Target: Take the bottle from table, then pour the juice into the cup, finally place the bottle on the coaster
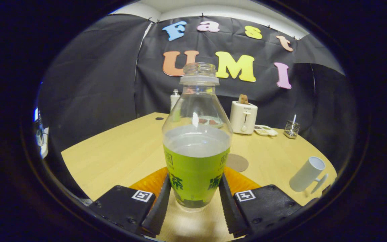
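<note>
An uncapped clear bottle (pixel 196 144) with a green label stands upright between my fingers, roughly half full of clear liquid. My gripper (pixel 195 183) is shut on it, with both black ribbed fingers (pixel 160 205) pressing on the sides of the label. The bottle's base is just over the wooden table (pixel 113 154); I cannot tell whether it still touches. A round brown coaster (pixel 237 162) lies flat just beyond the right finger. Farther right, near the table's edge, stands a white cup (pixel 307 174) with a handle.
At the back of the table are a white toaster (pixel 243 117) with bread in it, a small dish (pixel 265 130), a glass holder (pixel 292 129) and a small white bottle (pixel 174 98). A plate (pixel 210 121) shows through the bottle. Black cloth walls close in behind.
</note>
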`<action>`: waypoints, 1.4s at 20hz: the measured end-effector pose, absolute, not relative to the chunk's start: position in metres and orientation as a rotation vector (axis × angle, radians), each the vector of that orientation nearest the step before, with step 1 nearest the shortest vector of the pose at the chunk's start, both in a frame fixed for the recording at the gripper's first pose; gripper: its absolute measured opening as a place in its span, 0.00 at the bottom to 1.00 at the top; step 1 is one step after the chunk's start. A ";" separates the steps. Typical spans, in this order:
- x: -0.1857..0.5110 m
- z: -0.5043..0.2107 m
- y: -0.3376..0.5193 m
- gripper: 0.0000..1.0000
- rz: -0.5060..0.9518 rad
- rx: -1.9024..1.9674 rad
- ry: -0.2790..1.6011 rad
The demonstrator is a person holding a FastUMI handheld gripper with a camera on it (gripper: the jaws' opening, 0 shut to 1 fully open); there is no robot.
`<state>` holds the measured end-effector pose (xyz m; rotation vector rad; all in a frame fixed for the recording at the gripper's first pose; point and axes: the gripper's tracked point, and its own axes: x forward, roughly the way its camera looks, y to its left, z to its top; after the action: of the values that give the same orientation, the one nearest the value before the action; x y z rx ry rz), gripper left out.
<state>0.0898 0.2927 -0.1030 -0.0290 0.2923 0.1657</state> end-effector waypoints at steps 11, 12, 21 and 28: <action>0.070 -0.015 0.274 0.75 0.220 0.466 0.040; 0.074 -0.015 0.271 0.74 0.230 0.513 0.047; 0.112 -0.030 0.242 0.74 0.199 0.865 0.125; 0.129 -0.028 0.207 0.74 0.177 1.161 0.092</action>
<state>0.1285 0.2065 -0.0281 1.1611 0.0918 0.1774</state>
